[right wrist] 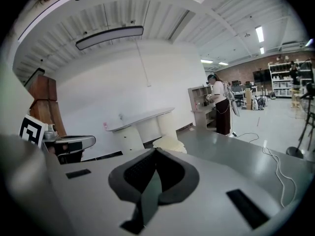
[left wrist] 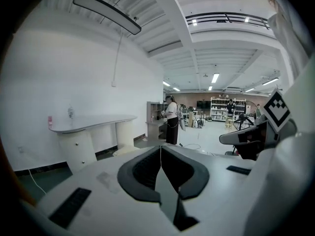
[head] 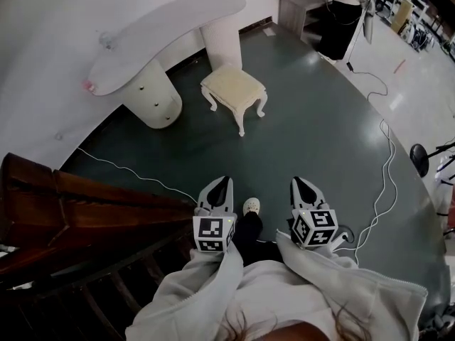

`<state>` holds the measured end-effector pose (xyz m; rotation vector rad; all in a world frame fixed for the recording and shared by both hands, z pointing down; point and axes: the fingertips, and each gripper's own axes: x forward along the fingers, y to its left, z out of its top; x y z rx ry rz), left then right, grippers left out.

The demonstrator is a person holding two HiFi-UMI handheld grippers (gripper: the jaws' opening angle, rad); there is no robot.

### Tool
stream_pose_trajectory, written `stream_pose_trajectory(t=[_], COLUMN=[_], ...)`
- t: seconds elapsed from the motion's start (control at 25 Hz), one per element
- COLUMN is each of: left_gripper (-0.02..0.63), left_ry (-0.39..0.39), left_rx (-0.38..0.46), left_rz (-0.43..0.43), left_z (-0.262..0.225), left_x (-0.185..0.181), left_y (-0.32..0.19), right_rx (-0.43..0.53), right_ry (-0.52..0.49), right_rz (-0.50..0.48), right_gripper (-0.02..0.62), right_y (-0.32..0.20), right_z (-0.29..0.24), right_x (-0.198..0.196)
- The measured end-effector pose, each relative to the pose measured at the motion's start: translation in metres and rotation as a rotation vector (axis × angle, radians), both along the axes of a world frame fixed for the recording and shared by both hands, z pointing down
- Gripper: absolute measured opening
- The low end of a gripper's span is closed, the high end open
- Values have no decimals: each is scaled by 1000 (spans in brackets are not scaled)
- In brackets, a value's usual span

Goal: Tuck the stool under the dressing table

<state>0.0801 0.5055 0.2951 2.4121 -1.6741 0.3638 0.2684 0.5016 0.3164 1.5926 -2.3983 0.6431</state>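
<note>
From the head view, the stool (head: 233,87), square and cream with a padded seat and curved carved legs, stood on the smooth dark floor (head: 313,141). It was just in front of the dressing table (head: 163,34) and not under its top. The table had a glossy white kidney-shaped top on a rounded drawer pedestal and a plain column. Dark polished wooden furniture (head: 71,204) filled the lower left, and a thin white cable (head: 128,170) trailed beside it.

In the left gripper view, the left gripper (left wrist: 161,147) had its black ribbed pads pressed together with nothing between them. The table stood well beyond it against a white wall.

In the right gripper view, the right gripper (right wrist: 156,150) was likewise closed and empty, and the stool's cushion showed just past its tips.
</note>
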Motion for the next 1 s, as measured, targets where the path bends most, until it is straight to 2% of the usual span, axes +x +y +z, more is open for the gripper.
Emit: stream_pose_trajectory(t=[0.36,0.64,1.0], left_gripper=[14,14,14], left_ry=[5,10,24], left_rx=[-17,-14,-17], left_rz=[-13,10,13], left_z=[-1,2,9], left_x=[-22,-33,-51], left_y=[-63,-105,-128], right_rx=[-38,-39,-47], right_ry=[4,14,17], right_rz=[4,20,18], right_gripper=[51,51,51], right_y=[-62,-103,-125], right_z=[2,5,12], right_x=[-16,-29,-49])
